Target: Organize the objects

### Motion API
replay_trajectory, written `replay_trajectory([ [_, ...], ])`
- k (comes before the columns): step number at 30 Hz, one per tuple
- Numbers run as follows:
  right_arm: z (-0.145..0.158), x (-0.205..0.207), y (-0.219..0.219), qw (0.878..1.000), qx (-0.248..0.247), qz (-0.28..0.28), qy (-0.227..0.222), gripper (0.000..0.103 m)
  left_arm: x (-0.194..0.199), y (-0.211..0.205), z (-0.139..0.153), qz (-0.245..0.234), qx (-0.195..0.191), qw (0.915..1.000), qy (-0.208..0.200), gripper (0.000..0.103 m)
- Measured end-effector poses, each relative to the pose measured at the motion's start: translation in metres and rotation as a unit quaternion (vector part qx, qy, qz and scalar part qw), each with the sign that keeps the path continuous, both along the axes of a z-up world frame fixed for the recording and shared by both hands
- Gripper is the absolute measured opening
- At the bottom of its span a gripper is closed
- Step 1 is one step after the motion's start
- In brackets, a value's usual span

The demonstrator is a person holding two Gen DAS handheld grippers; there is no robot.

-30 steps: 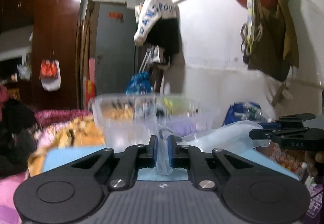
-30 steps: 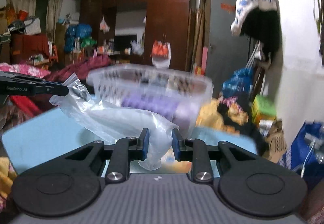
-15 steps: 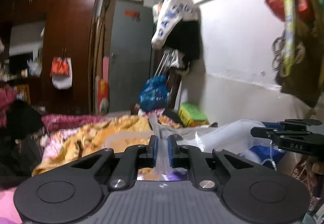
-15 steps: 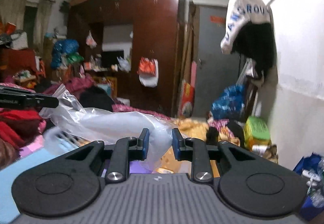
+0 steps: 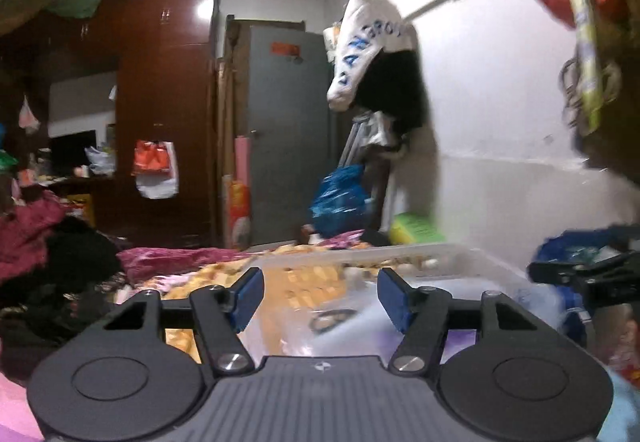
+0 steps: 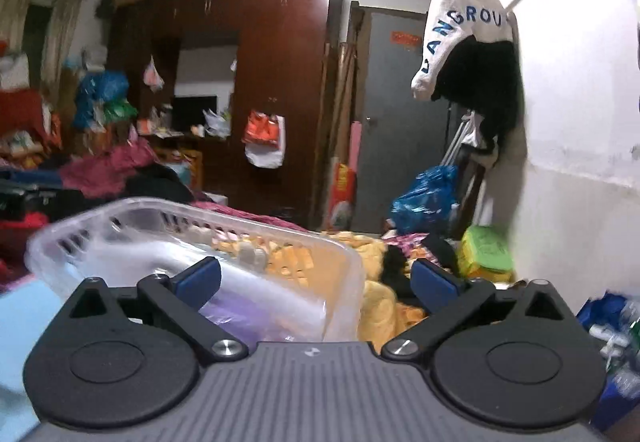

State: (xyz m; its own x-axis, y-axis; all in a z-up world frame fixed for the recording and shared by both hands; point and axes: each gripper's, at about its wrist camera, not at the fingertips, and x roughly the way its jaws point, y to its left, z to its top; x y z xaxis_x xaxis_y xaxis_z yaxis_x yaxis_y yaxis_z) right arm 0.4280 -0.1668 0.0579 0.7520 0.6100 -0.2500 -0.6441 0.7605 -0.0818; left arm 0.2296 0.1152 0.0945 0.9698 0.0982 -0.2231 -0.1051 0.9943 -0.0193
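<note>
Blue-padded black fingers of the left gripper (image 5: 320,292) are spread wide apart, and nothing is held between them. Just beyond them, a clear plastic basket with slotted walls (image 5: 472,262) is seen, and a crumpled transparent plastic bag (image 5: 336,326) is lying inside it, blurred by motion. At the right edge of the left wrist view, the black tips of the right gripper (image 5: 560,274) are visible, near the basket's right end; from that angle its opening cannot be judged.

In the right wrist view, the right gripper (image 6: 316,278) is shown fully open, with its blue pads (image 6: 200,278) far apart and nothing gripped. The same clear basket (image 6: 344,262) is placed ahead and to the left, with its near right corner between the fingers. Inside it, the transparent bag (image 6: 248,282) is spread over a pale purple object (image 6: 240,314) that is too blurred to be identified.

The basket is set on a light blue surface (image 6: 20,306). Behind it, yellow patterned bedding (image 6: 376,302) and magenta cloth (image 5: 172,262) are piled. Farther back, a dark red wooden wardrobe (image 6: 280,82), a grey door (image 6: 392,122) and a white garment with blue lettering (image 6: 460,26), hung on the white wall, are seen.
</note>
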Motion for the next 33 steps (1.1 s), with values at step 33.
replay_trajectory([
  [33,-0.089,-0.02,-0.041,0.98,-0.021,0.018,0.198,0.071,0.036,-0.088,-0.111,-0.118,-0.071,0.9699,0.201,0.057],
])
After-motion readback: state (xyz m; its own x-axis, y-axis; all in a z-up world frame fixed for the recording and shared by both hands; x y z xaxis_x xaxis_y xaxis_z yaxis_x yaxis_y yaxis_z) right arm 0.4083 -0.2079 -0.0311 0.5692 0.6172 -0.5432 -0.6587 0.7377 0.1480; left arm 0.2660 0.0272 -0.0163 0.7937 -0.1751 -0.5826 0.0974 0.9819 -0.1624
